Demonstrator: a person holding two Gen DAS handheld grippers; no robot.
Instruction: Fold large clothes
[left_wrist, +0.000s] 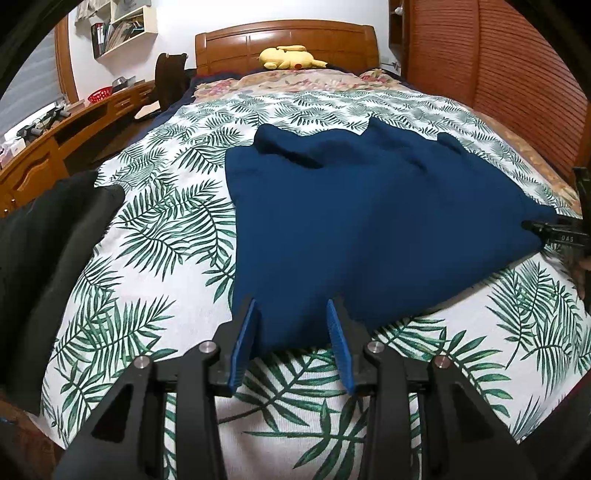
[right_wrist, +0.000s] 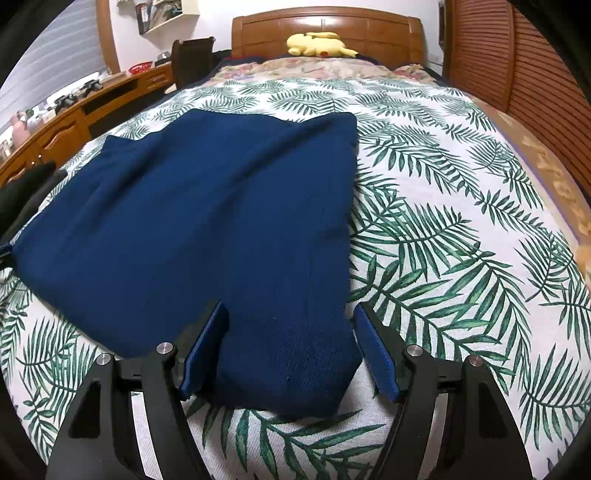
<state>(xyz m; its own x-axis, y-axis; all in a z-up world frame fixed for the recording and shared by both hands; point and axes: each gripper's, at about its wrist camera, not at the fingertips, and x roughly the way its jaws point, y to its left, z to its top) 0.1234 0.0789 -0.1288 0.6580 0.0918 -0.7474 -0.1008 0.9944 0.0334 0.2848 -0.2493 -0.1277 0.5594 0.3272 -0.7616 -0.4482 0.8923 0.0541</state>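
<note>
left claw (left_wrist: 291, 306): black angular linkage arms, triangular cut-outs; blue ribbed pads (left_wrist: 245, 343) on both fingers.
left claw fasteners: round silver pivot screws (left_wrist: 207, 347), two per side.
right claw (right_wrist: 290, 308): same black frame; blue pads (right_wrist: 376, 354) edged with pale stitching.
right claw fasteners: matching silver screws (right_wrist: 165, 348).
markings: small white lettering on right claw body, seen from the left wrist, too blurred to read.

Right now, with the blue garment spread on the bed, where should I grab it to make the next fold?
Grip the blue garment at its two near corners, coming in from the foot of the bed. The right gripper already straddles one near corner with its jaws apart, and the left gripper is open at the other. The corners lie flat and free at the near edge, so lifting both probably carries the hem evenly toward the headboard.
</note>
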